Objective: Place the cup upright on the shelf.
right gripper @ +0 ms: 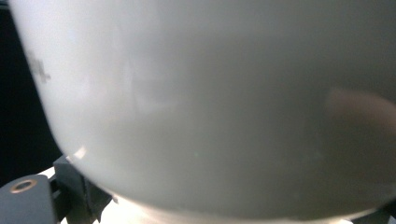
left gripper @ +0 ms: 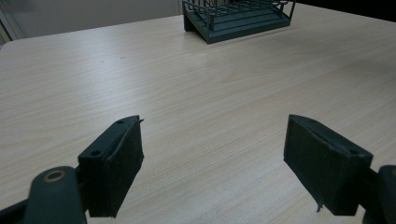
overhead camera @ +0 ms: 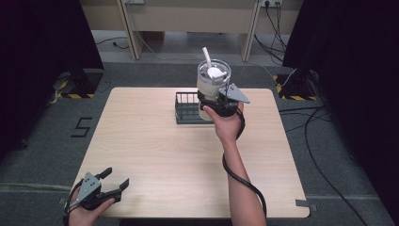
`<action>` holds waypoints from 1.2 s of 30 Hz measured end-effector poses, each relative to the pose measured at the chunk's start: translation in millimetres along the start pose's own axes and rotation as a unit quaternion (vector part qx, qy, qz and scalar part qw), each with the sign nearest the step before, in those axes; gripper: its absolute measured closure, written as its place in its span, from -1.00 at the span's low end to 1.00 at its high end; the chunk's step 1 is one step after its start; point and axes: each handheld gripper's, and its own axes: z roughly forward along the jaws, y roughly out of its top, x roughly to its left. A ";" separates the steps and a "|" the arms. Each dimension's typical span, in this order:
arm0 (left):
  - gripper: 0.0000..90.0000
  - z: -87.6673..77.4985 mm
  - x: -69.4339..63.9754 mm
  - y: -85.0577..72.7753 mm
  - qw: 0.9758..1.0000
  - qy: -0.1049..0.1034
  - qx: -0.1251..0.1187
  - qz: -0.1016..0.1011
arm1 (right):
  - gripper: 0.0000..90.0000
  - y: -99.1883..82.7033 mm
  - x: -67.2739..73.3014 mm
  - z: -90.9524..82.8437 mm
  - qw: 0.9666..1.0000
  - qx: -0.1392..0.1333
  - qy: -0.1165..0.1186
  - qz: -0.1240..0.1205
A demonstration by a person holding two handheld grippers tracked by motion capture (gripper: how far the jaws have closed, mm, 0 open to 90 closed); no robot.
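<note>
The white cup [right gripper: 210, 102] blurs at close range, hiding the right tongs' [overhead camera: 212, 100] jaws.

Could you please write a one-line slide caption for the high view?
Right gripper holds a white lidded cup above the black wire basket; left gripper rests open.

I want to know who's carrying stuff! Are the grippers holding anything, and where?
The right hand-held gripper holds the white cup by its lower side. The left hand-held gripper holds nothing.

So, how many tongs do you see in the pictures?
2. The left tongs rest open at the table's near left corner. The right tongs hold a white cup above the wire basket.
</note>
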 end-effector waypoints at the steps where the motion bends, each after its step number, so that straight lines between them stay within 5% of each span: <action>1: -0.57 0.1 0.1 -0.1 1.000 0.000 0.000 0.000 | -0.79 0.9 -2.0 5.6 1.000 0.001 0.000 -0.001; 36: -0.57 -0.7 2.6 -0.1 1.000 0.005 -0.003 -0.007 | -0.79 -3.2 -35.1 74.4 0.999 0.031 -0.030 0.029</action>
